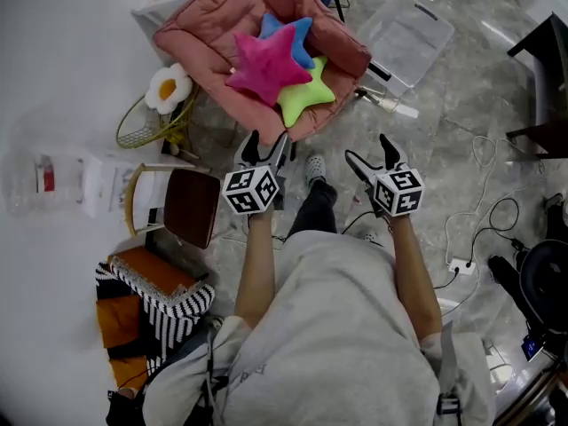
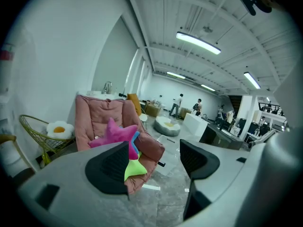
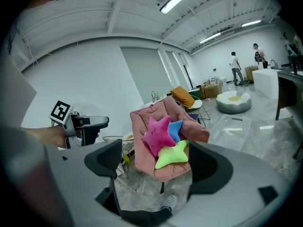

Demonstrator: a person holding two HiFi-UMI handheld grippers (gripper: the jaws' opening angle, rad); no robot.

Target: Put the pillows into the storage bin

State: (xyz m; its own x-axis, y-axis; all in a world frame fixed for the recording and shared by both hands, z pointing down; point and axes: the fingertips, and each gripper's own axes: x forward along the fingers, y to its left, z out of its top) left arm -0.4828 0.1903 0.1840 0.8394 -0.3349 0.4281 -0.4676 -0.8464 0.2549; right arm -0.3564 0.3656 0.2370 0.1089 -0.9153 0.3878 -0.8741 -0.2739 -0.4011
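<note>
Colourful star-shaped plush pillows (image 1: 266,65) are looking soft, light, pinchable at any arm; left tool (image 1: 266,140) and right tool (image 1: 368,149) are gaping empty.

Atop pink chair (image 1: 209,20): blue star pillow (image 1: 303,41) mostly buried under magenta star pillow (image 1: 266,65), two tips showing. Green star pillow (image 1: 306,98) on chair's front, upper arms covered likewise. Far behind chair, in left gripper view: figures (image 2: 180,104) too small to tell apart. Right of chair: dark furniture (image 1: 543,78) cut by frame edge.
</note>
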